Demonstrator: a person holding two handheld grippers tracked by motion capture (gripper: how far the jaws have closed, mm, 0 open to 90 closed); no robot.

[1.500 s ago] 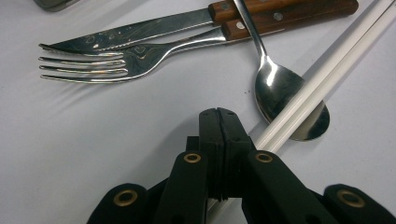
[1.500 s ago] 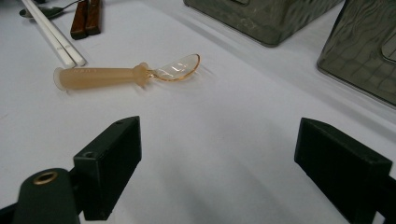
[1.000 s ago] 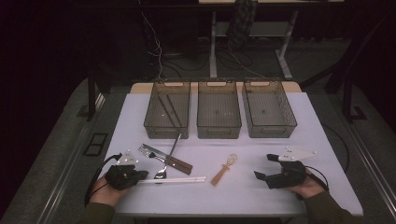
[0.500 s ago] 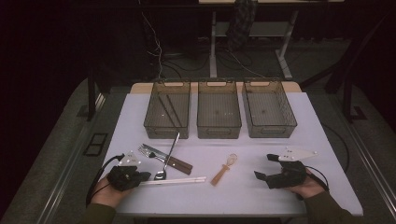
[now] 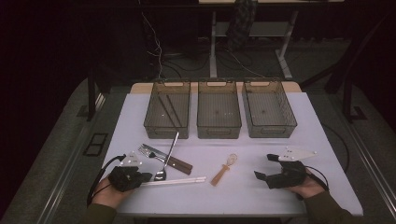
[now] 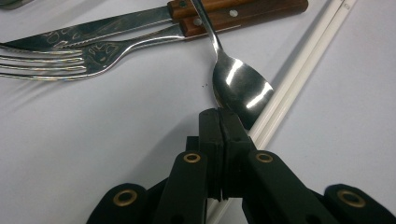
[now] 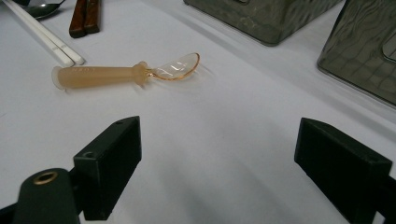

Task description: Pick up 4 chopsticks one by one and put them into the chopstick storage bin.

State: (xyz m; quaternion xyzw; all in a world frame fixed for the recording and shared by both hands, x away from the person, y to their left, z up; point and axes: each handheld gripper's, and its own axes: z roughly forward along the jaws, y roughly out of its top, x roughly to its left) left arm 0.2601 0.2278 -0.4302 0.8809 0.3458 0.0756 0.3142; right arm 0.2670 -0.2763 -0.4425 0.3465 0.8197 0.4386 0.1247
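- Across the white counter point(image 5: 280, 135) in the high view, three smoky see-through plastic bins point(image 5: 218, 109) stand side by side at the far edge. The left gripper point(image 5: 140, 177) rests near the front left corner, at the end of the pair of white chopsticks point(image 5: 175, 181). The right gripper point(image 5: 262, 168) lies near the front right, jaws spread, with the small amber plastic spoon point(image 5: 224, 169) well apart on its left.
- Left gripper view: the jaws are pressed together with nothing between them, their tips just over the white chopsticks point(image 6: 299, 74) and just beside the bowl of the steel spoon point(image 6: 240, 88). A wooden-handled fork point(image 6: 93, 58) and knife point(image 6: 107, 28) lie beyond.
- Right gripper view: the jaws stand wide apart and empty; the amber spoon point(image 7: 121, 72) lies ahead, towards the left.
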